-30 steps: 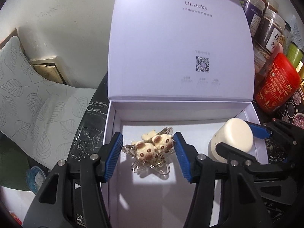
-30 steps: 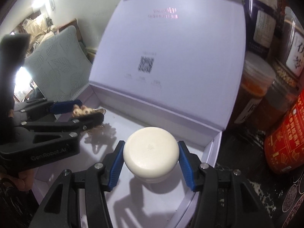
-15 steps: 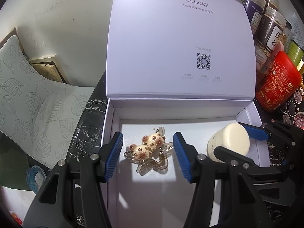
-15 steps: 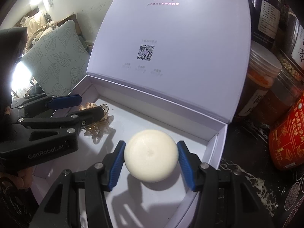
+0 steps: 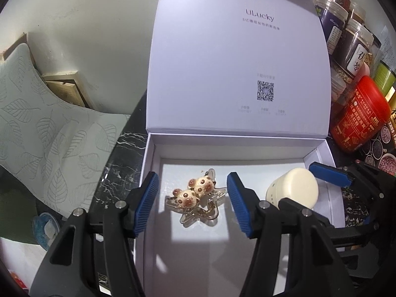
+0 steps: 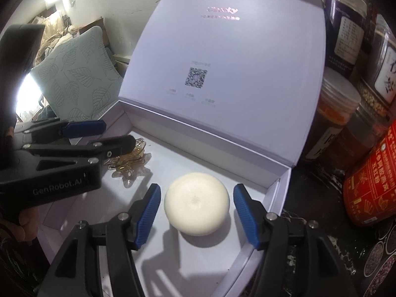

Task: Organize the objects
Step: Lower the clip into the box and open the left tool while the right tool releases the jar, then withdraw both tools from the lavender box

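Observation:
A white box (image 5: pixel 230 146) (image 6: pixel 198 143) stands on the table with its lid upright. On its floor lies a clear star-shaped hair clip (image 5: pixel 195 198) (image 6: pixel 131 165) with two bear heads. My left gripper (image 5: pixel 192 188) (image 6: pixel 111 136) straddles the clip; its jaws are opening and the pads stand clear of it. To the right sits a cream round jar (image 5: pixel 294 190) (image 6: pixel 196 205) on the box floor. My right gripper (image 6: pixel 196 193) (image 5: pixel 309 188) is around the jar, jaws opening, with a gap at each pad.
Several lidded food jars (image 6: pixel 339 113) and a red canister (image 5: pixel 358 116) (image 6: pixel 371 188) crowd the box's right side. A leaf-patterned cushion (image 5: pixel 37 128) leans at the left. The tabletop is black marble (image 5: pixel 118 168). A hand (image 6: pixel 22 222) holds the left gripper.
The right pads, pressed on the jar before, have come off it. The hair clip has settled lower onto the box floor, and the left jaws have widened a little.

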`<state>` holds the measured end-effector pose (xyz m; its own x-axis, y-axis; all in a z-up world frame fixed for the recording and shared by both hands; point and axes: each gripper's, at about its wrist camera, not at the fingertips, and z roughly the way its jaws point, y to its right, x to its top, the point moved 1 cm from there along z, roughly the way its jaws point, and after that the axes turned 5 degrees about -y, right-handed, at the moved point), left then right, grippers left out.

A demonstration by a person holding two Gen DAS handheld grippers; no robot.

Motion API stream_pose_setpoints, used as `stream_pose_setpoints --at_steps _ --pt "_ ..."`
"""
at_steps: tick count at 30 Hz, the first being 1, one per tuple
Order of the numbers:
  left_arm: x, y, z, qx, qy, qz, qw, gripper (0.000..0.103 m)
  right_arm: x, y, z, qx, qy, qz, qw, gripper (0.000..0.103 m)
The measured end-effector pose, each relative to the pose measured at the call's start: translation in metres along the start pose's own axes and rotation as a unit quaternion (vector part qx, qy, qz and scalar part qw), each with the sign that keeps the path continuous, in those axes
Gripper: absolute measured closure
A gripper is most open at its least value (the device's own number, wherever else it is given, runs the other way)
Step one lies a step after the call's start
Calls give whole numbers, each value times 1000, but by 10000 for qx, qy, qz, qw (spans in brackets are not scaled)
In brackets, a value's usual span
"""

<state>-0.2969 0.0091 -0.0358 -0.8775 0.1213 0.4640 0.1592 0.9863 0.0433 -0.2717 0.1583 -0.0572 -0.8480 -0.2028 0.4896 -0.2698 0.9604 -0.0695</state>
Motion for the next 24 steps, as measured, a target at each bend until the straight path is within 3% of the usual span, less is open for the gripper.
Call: stream_pose_setpoints --at_steps 5,12,21,24 --pt "-3 -6 -12 75 148 -117 9998 35 -2 -3 -11 -79 102 -52 9999 36" --pt "-10 -16 -26 142 141 -235 9995 35 -7 -7 -28 -42 211 -42 9998 35" --pt "-22 -19 -70 128 431 -355 9984 34 -20 -8 -73 -169 465 -30 9988 34" --pt "-26 -19 -87 153 580 -316 9977 29 -20 -12 -88 -212 565 -36 9982 32"
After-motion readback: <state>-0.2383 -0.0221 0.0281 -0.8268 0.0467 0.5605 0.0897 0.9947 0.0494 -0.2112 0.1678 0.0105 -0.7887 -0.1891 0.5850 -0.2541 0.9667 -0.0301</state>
